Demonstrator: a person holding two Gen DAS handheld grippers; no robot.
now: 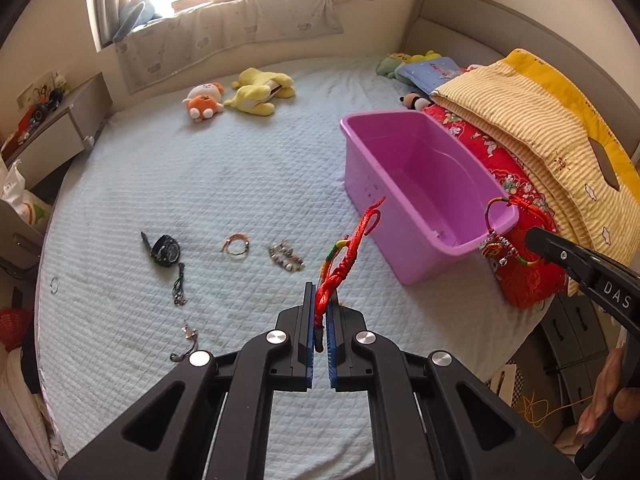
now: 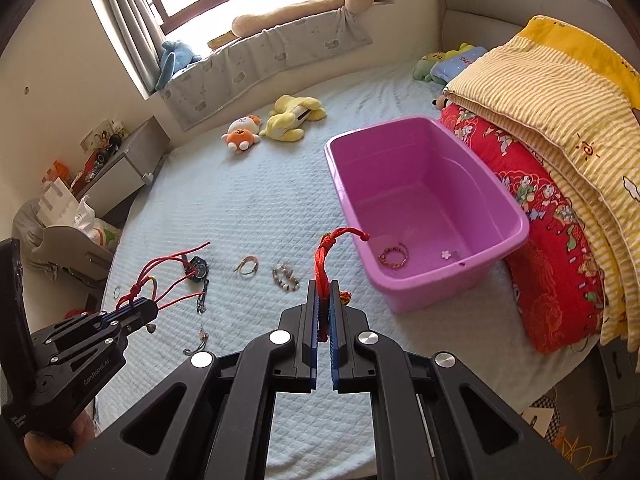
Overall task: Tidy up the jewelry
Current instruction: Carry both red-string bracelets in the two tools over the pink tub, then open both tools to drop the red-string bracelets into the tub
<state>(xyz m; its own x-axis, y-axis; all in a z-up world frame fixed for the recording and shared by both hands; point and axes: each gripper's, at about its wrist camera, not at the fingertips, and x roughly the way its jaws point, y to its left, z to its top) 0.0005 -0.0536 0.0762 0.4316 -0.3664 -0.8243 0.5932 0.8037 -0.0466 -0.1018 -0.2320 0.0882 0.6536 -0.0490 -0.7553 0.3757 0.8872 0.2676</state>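
Observation:
My left gripper [image 1: 323, 300] is shut on a red knotted cord bracelet [image 1: 344, 260] that sticks up above the bed; the right wrist view shows this gripper [image 2: 146, 306] at the left with red cords trailing from it. My right gripper [image 2: 324, 286] is shut on another red cord bracelet [image 2: 322, 258]. In the left wrist view that gripper [image 1: 534, 240] hangs by the near corner of the purple bin [image 1: 496, 216], its bracelet dangling a charm [image 1: 496, 248]. The bin [image 2: 516, 216] holds a woven bracelet [image 2: 394, 258] and a small flower piece [image 2: 446, 255].
On the pale blue bedspread lie a black watch [image 1: 166, 250], a copper bracelet [image 1: 236, 244], a beaded bracelet [image 1: 286, 258], a black cord necklace [image 1: 180, 288] and a small pendant [image 1: 190, 334]. Folded quilts [image 1: 532, 128] flank the bin on the right. Plush toys [image 1: 240, 98] lie farther back.

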